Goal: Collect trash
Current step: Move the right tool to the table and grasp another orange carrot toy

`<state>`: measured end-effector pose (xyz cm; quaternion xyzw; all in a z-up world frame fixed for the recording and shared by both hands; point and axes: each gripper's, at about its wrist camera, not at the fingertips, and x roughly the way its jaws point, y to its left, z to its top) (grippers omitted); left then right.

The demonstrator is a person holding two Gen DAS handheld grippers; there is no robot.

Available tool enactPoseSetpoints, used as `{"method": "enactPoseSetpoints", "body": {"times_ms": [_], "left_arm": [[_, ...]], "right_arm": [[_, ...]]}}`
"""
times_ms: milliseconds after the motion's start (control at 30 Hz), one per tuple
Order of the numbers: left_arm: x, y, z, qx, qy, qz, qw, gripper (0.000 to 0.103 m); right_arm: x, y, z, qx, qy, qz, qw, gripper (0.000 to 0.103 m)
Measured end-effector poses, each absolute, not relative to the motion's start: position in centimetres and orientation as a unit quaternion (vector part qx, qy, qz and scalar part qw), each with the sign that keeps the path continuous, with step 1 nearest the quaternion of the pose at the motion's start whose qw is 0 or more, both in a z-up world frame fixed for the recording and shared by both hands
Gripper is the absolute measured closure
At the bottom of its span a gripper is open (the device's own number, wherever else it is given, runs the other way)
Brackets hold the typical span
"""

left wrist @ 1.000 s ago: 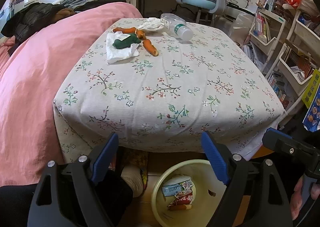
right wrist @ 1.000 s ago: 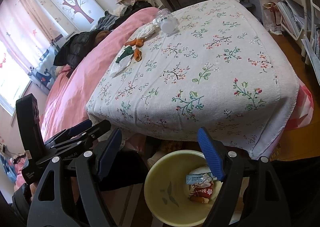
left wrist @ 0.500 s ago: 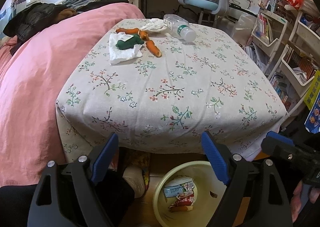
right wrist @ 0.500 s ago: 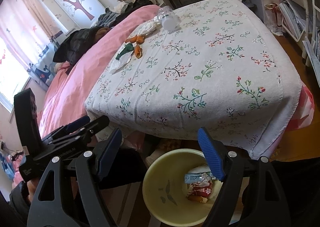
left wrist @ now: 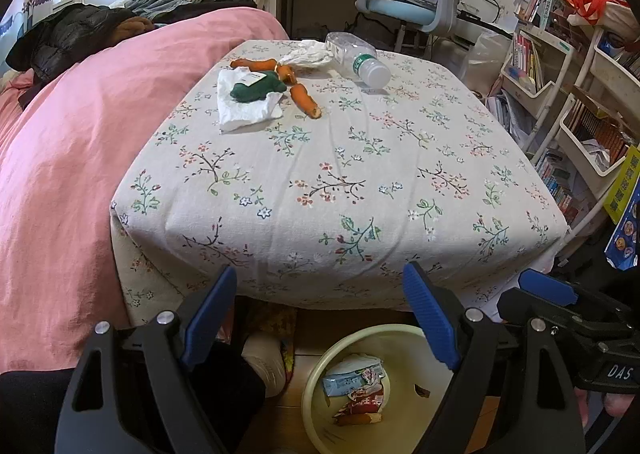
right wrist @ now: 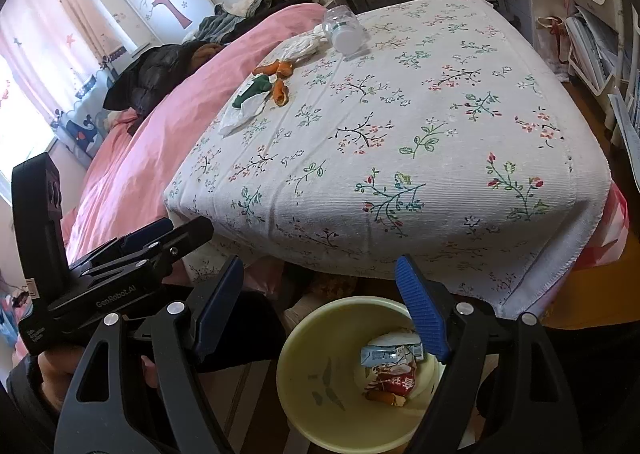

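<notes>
— Two tools, both spread wide and carrying nothing: the left tool point(left wrist: 320, 318) and the right tool point(right wrist: 320, 310) hang side by side off the near edge of the counter point(left wrist: 344, 189), above the yellow bin point(right wrist: 320, 394) on the floor.

— And the trash?

— Some wrappers point(right wrist: 394, 368) lie in the bin. All else sits at the far left corner of the counter: a plastic bottle point(left wrist: 358, 59) on its side, long axis running far-left to near-right, its cap end toward us; a crumpled tissue point(left wrist: 308, 55) touching it; orange peel strips point(left wrist: 298, 87) trailing toward us, lying lengthwise; a dark green scrap point(left wrist: 256, 87) on a white napkin point(left wrist: 246, 109).

— Room to move?

— Plenty. From the near edge to that cluster the flowered cloth is bare. A pink bed point(left wrist: 72, 157) presses against the counter's left side; shelves point(left wrist: 560, 93) stand to the right.
</notes>
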<state>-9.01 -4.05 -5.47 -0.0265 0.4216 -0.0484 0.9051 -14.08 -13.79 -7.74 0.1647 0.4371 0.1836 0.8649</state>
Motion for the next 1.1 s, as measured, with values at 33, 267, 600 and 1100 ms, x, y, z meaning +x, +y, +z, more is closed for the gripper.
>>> {"method": "enactPoseSetpoints", "body": {"times_ms": [33, 267, 600, 1100], "left_arm": [[-9.0, -4.1, -5.4, -0.026, 0.421, -0.048, 0.905, 0.022], [-9.0, -4.1, -5.4, -0.027, 0.421, -0.048, 0.905, 0.022], [-8.3, -0.7, -2.9, -0.078, 0.394, -0.024, 0.915, 0.022], [3.2, 6.5, 0.2, -0.089, 0.379, -0.014, 0.921, 0.022]], "right_arm": [[-14.1, -13.8, -7.8, 0.165, 0.437, 0.184, 0.865, 0.028], [-14.1, -13.8, -7.7, 0.165, 0.437, 0.183, 0.865, 0.028], [-13.1, -12.7, -6.8, 0.145, 0.426, 0.196, 0.871, 0.028], [4.8, -2.6, -5.6, 0.026, 0.428, 0.247, 0.869, 0.045]]}}
